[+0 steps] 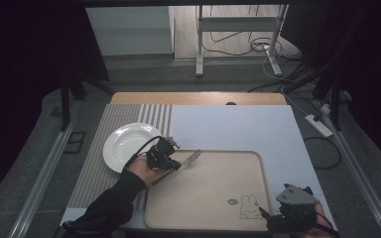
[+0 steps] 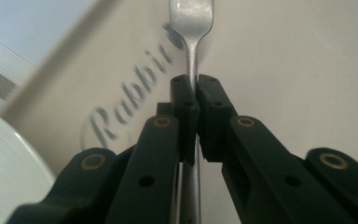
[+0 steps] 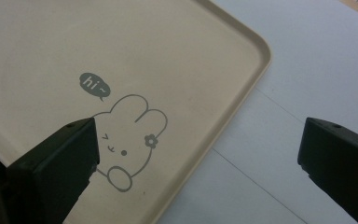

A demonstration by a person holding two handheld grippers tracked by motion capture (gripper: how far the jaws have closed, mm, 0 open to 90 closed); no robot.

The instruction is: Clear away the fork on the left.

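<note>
A beige tray [image 1: 213,198] with a rabbit drawing [image 1: 249,207] lies at the near middle of the table. A metal fork [image 1: 193,157] is held over the tray's far left corner, tines pointing away. My left gripper [image 1: 174,166] is shut on the fork's handle [image 2: 193,70], which runs up between the jaws in the left gripper view, over the tray's "Rabbit" lettering [image 2: 130,88]. My right gripper [image 1: 273,215] hovers at the tray's near right corner. Its jaws stand wide open over the tray rim [image 3: 242,93] and the rabbit drawing [image 3: 126,135], with nothing between them.
A white plate [image 1: 126,144] sits on a striped placemat [image 1: 104,163] left of the tray, close to my left hand. A white sheet [image 1: 238,129] covers the table beyond and right of the tray. Table legs and cables lie on the floor behind.
</note>
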